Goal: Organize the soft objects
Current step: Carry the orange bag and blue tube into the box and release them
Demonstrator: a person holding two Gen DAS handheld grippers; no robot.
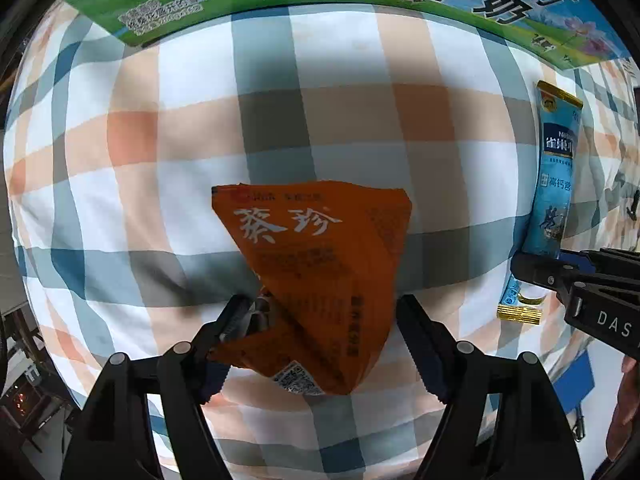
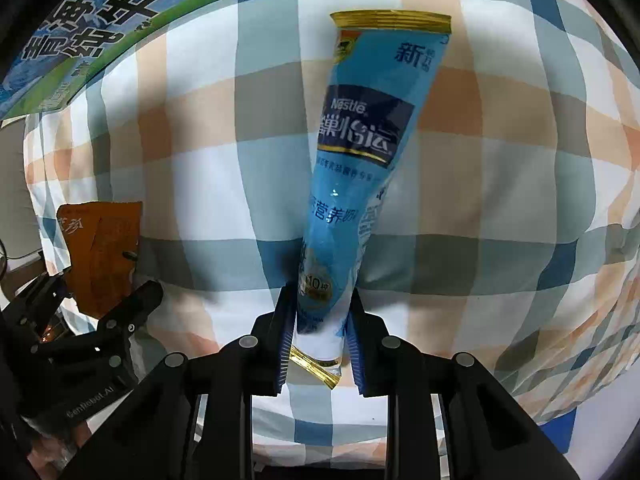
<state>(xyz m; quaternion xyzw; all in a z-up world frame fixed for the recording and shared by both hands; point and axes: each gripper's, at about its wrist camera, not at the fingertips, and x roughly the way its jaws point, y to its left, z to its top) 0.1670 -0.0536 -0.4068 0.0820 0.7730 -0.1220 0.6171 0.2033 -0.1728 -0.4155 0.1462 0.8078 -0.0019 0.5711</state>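
Two packets are off the checked cloth [image 1: 344, 80], each in its own gripper. On the left, the orange packet [image 1: 320, 272] (a pyramid-shaped sachet with white characters on its face) sits between the fingers of the left gripper [image 1: 324, 320]. The jaws are spread wide: the left fingertip [image 1: 236, 312] touches a crumpled corner of the packet, while the right one stands clear of its edge, with cloth showing in the gap. Whether that single contact carries the packet cannot be told from the left wrist view; from the right wrist view the same orange packet [image 2: 100, 256] stands up between the left gripper's fingers [image 2: 140, 300], off the cloth's left edge.

Further right, the blue stick pack [image 2: 360, 168], long, with gold seals at both ends, is pinched by the right gripper [image 2: 320, 328]. Its blue-padded fingers press the pack from both sides near the lower end, so the gold bottom seal pokes out behind the pads and the rest rises forward over the middle of the cloth. In the left wrist view that blue stick pack [image 1: 554, 176] shows near the cloth's right edge with the right gripper [image 1: 532, 270] clamped on it.

Along the far edge of the cloth lies a printed carton [image 2: 80, 20] (green and blue, large black characters).
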